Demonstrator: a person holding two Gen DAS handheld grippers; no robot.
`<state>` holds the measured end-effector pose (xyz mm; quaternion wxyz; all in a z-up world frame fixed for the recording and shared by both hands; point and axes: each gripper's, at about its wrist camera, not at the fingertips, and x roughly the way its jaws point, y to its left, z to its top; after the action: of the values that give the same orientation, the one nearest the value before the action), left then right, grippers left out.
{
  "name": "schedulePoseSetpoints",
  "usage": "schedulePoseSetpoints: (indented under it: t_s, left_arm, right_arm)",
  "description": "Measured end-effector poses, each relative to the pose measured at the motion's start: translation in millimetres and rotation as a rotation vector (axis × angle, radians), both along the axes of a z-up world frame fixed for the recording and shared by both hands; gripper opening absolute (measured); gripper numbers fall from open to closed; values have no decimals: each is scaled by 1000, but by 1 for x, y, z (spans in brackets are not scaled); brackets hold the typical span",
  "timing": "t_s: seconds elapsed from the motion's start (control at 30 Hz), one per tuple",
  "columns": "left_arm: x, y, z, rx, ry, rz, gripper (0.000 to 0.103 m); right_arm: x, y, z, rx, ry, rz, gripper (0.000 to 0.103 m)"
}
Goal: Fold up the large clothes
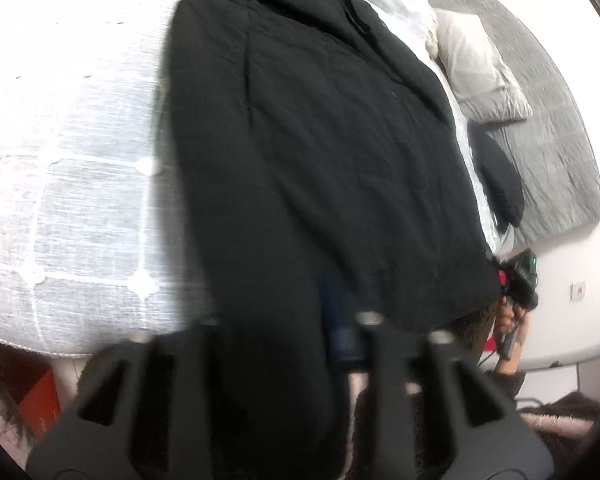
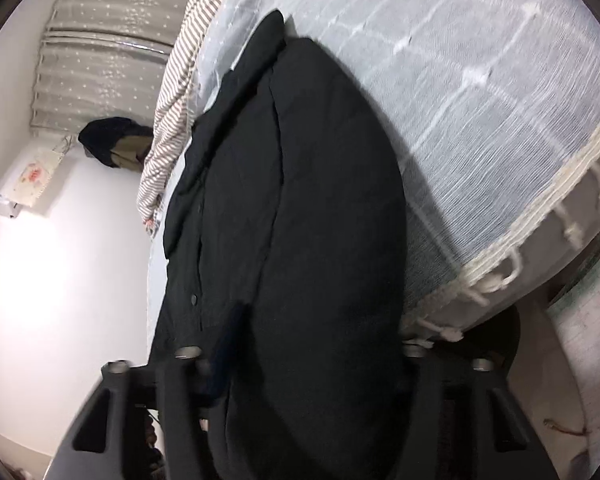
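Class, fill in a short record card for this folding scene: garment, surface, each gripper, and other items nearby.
garment: black coat, buttoned, lying lengthwise on the bed, hem end nearest both cameras
surface: white gauzy bedspread with a fringed edge
left gripper: at the coat's hem, fabric between the fingers; grip cannot be confirmed
right gripper: at the hem, coat bulging between the fingers; grip cannot be confirmed
nearby: grey blanket, pale pillow, striped cloth

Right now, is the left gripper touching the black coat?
Touching. The left wrist view shows the black coat hem running down between the left gripper fingers, which close on it.
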<state>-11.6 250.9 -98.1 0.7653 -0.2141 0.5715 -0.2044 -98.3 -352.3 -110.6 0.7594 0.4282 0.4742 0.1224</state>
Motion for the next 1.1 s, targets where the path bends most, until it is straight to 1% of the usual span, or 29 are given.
schedulePoseSetpoints:
  t_s: [0.03,0.1,0.2,0.27,0.33,0.4,0.5,0.53,0.63,0.73,0.83,0.97,1.03,1.1]
  left_arm:
    - [0,4,1,-25,-2,22,17]
    - [-2,4,8,-56,-36,37,13]
    - [-5,-2,30,-72,-139,37,10]
    - [-7,-4,49,-85,-212,34,10]
    - [-10,-7,71,-95,-296,40,9]
    - [-13,-9,90,-98,-356,49,9]
    - [-17,-5,115,-108,-438,54,8]
    - [-21,-4,126,-118,-472,57,8]
    - [-27,-2,147,-152,-537,58,8]
    - [-43,5,173,-200,-607,48,8]
    - [-63,14,195,-190,-674,57,8]
    - [-78,27,214,-219,-724,62,8]
    - [-75,32,214,-220,-729,80,8]
    - [-64,36,207,-205,-706,112,9]
  right_arm:
    - [2,3,2,-6,-9,-2,36]
    - [5,7,13,-25,-50,-7,21]
    - [8,14,39,-43,-138,6,17]
    - [13,22,58,-54,-192,17,15]
    - [17,28,81,-46,-270,22,14]
    - [19,31,104,-28,-347,21,13]
    - [16,30,132,-17,-425,6,13]
    - [17,32,139,-21,-443,1,13]
    - [9,29,159,-6,-497,-8,13]
    - [-7,23,175,9,-546,-12,13]
    - [-24,19,197,10,-603,-24,13]
    - [-47,12,227,-2,-685,-43,13]
    - [-51,10,236,-23,-703,-56,13]
    - [-43,8,238,-48,-689,-69,13]
